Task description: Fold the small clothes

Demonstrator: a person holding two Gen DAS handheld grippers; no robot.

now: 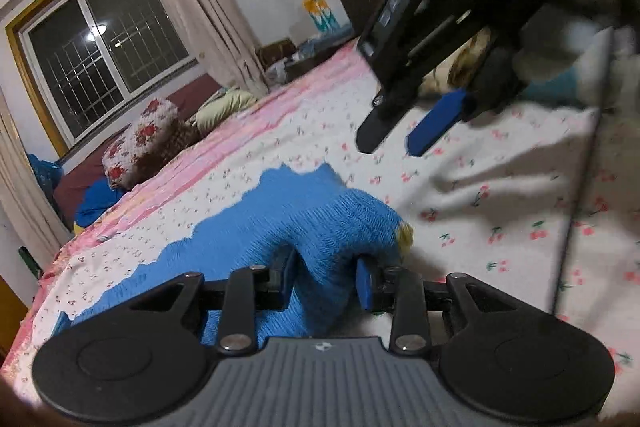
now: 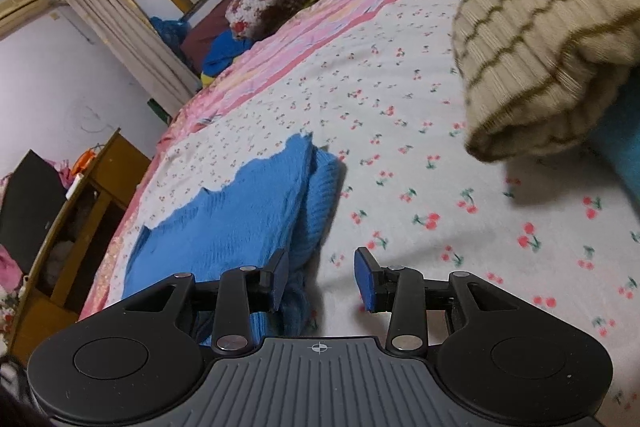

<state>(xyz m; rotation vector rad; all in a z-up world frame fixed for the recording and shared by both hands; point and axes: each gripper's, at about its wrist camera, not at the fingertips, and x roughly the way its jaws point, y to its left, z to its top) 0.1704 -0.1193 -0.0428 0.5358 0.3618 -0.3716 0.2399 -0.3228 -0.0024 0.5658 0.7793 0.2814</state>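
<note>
Blue knit (image 1: 256,227) on cherry-print sheet (image 1: 500,195), left gripper (image 1: 326,283) pinching a raised fold of it, right gripper (image 2: 322,281) spread beside its edge, beige zigzag bundle (image 2: 548,39) apart.

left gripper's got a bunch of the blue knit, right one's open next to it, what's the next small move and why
Probably carry the left gripper, shut on a raised fold of the blue sweater, across the part lying flat on the cherry-print sheet, then lay it down. The right gripper is open and holds nothing, its left finger at the sweater's near edge, so it could pin that edge.
</note>
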